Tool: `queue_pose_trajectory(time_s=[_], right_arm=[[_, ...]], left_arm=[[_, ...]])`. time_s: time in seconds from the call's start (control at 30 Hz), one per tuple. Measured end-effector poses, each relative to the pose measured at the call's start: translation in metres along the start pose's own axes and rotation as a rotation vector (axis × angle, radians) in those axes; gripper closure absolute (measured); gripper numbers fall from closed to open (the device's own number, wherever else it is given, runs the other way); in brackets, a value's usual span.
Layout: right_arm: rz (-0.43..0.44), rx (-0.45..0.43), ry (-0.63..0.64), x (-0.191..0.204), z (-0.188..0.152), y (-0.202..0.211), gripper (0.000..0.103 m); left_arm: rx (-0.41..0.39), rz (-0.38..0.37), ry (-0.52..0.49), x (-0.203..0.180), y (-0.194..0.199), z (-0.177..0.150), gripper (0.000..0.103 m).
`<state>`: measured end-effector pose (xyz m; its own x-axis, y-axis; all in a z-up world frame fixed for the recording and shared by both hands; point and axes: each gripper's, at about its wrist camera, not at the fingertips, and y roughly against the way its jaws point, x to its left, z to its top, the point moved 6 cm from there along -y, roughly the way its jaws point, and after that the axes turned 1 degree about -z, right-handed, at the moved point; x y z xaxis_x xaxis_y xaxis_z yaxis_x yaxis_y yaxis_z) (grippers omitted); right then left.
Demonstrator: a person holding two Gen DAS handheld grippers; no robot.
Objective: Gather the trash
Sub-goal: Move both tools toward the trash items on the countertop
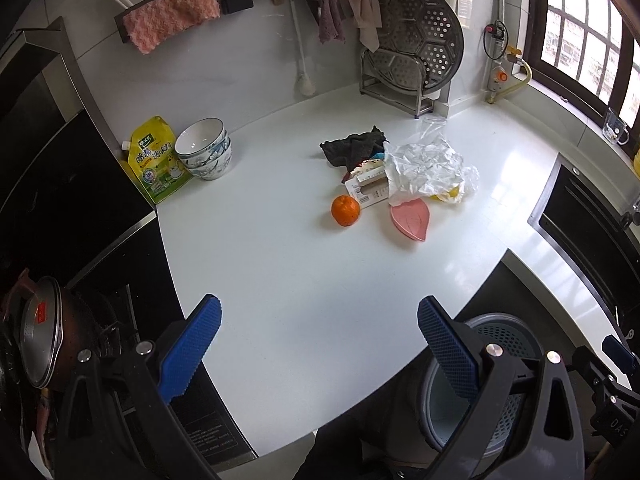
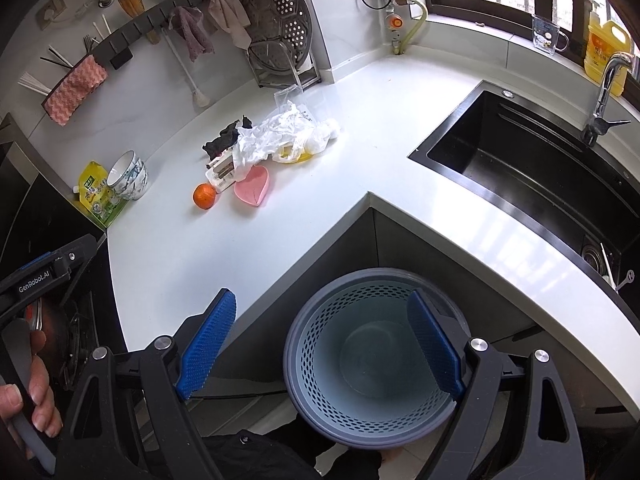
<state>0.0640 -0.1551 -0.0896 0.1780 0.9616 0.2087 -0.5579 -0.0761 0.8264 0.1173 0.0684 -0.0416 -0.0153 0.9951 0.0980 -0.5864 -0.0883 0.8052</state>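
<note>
Hovering with fingers spread and empty, the left gripper (image 1: pixel 320 344) faces the white tabletop (image 1: pixel 280 272), where nothing looks collected yet. From nine o'clock rightward sit the yellow seasoning pouch (image 1: pixel 154 160), stacked white bowls (image 1: pixel 206 148), round orange fruit (image 1: pixel 345 210), and crumpled white plastic trash pile (image 1: pixel 428 170). At five o'clock, the grey perforated bin (image 2: pixel 372 360) stands empty beneath the right gripper (image 2: pixel 320 344), also released.

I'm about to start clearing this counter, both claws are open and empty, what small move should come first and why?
Probably reach the right claw forward to the crumpled white plastic bag: it tops the trash pile, and the bin below the counter edge looks empty and ready.
</note>
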Motion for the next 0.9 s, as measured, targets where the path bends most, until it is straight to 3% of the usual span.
queue_pose_trajectory(time_s=[0.27, 0.9], right_arm=[[-0.012, 0.004, 0.008, 0.017, 0.037, -0.041, 0.020], [-0.027, -0.009, 0.022, 0.050, 0.141, -0.146, 0.020]], left_arm=[[0.029, 0.017, 0.011, 0.029, -0.051, 0.026, 0.006], [0.090, -0.131, -0.002, 0.030, -0.182, 0.072, 0.006]])
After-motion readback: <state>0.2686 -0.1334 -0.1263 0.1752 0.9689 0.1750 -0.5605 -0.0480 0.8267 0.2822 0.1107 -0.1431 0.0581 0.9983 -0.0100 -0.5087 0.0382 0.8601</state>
